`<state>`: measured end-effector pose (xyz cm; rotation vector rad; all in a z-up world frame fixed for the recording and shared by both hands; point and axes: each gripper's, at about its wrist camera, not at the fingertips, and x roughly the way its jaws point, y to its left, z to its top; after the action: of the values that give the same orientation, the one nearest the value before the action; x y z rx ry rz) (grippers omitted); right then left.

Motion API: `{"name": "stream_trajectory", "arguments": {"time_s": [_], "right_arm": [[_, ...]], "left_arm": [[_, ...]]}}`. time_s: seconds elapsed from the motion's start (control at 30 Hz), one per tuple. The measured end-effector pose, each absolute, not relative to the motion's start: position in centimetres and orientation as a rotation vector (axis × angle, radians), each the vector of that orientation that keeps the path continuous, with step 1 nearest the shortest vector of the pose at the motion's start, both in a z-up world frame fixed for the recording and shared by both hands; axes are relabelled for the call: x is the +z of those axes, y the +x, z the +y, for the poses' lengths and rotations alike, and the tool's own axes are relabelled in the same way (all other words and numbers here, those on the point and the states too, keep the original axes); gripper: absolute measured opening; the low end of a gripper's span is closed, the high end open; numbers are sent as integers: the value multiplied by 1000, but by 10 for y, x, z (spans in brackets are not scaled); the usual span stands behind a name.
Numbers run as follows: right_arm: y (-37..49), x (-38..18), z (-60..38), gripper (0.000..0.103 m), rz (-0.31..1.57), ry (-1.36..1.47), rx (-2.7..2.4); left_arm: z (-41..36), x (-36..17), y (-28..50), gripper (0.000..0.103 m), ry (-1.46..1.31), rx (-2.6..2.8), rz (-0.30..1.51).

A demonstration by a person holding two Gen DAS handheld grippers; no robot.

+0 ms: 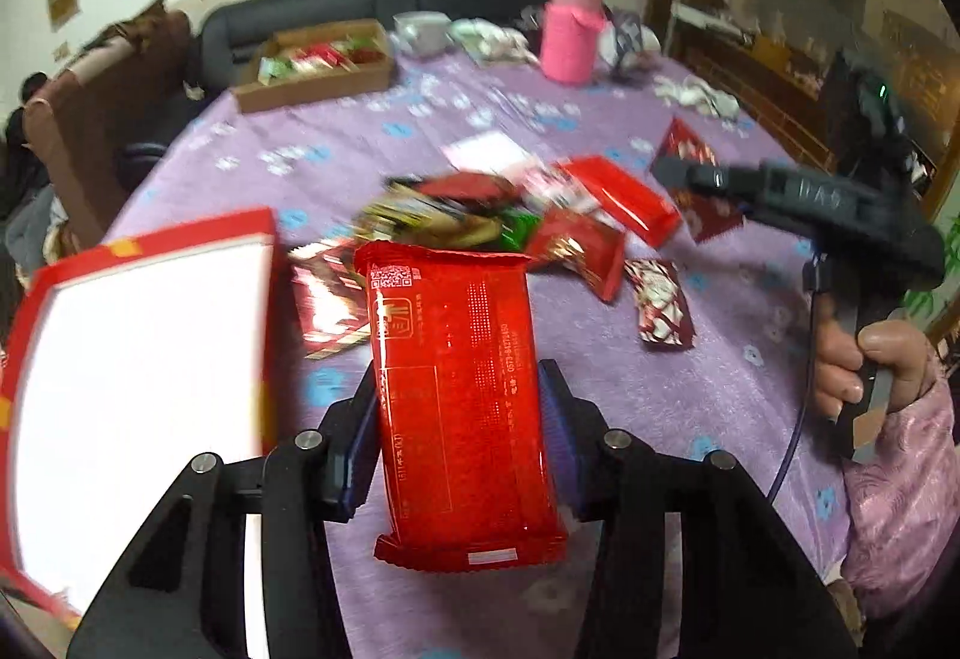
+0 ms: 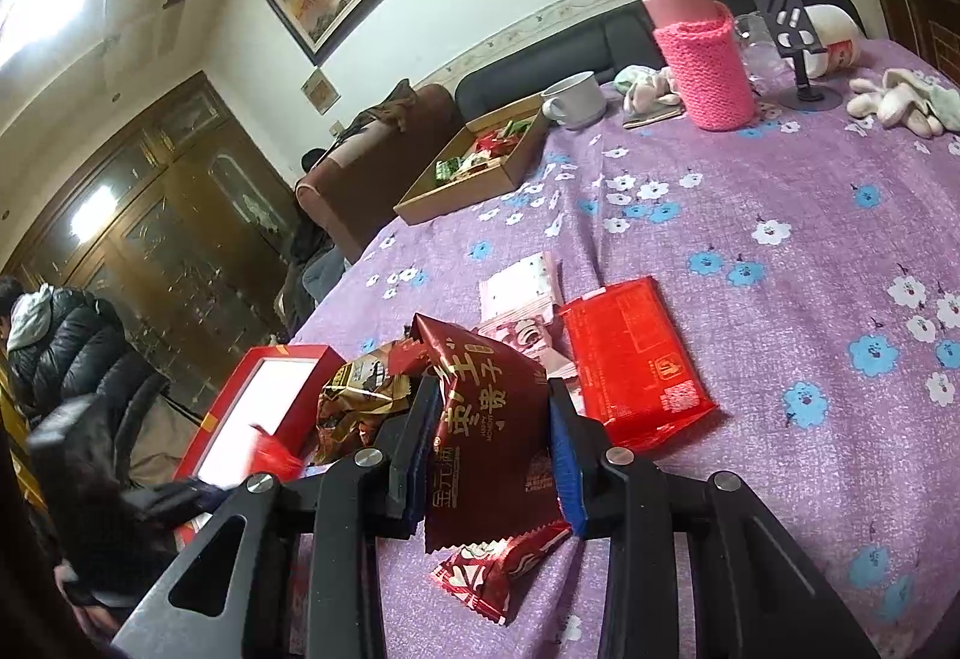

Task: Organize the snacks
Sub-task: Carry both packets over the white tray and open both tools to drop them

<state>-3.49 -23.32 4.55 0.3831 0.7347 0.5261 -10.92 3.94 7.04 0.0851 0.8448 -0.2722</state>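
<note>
My left gripper (image 1: 459, 407) is shut on a bright red snack packet (image 1: 459, 389), held above the purple cloth. A red box with a white inside (image 1: 138, 359) lies just left of it. My right gripper (image 2: 489, 431) is shut on a dark red packet with gold letters (image 2: 486, 437); that gripper also shows in the left wrist view (image 1: 666, 173), over a dark red packet (image 1: 690, 155). A pile of mixed snack packets (image 1: 480, 221) lies in the middle of the table. Another bright red packet (image 2: 630, 359) lies right of my right gripper.
A brown cardboard tray (image 2: 474, 185) with snacks stands at the far side. A pink flask (image 2: 702, 53), a white mug (image 2: 573, 101), a phone stand (image 2: 798, 41) and cloths (image 2: 900, 101) stand at the back. The table edge (image 2: 336, 293) drops off on the left, with people seated beyond.
</note>
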Motion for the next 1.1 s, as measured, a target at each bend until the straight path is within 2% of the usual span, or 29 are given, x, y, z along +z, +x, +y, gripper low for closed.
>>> {"name": "stream_trajectory", "arguments": {"time_s": [0.33, 0.53, 0.77, 0.83, 0.87, 0.93, 1.0, 1.1], "right_arm": [[-41, 48, -174, 34, 777, 343, 639], [-49, 67, -85, 34, 796, 241, 796], [-62, 61, 8, 35, 845, 156, 933], [-64, 58, 21, 37, 859, 146, 948], [-63, 57, 24, 38, 864, 147, 954], [-62, 55, 26, 48, 876, 167, 968], [-60, 55, 20, 54, 867, 199, 964], [-52, 55, 2, 54, 845, 239, 920]], "left_arm": [[126, 87, -108, 47, 24, -75, 779], [167, 78, -107, 47, -4, 14, 792], [199, 72, -112, 47, -20, 92, 782], [201, 74, -117, 51, -7, 113, 763], [203, 76, -118, 57, -3, 116, 753], [204, 77, -119, 66, 5, 121, 736], [199, 77, -118, 67, 20, 108, 728], [184, 75, -116, 67, 56, 81, 734]]}}
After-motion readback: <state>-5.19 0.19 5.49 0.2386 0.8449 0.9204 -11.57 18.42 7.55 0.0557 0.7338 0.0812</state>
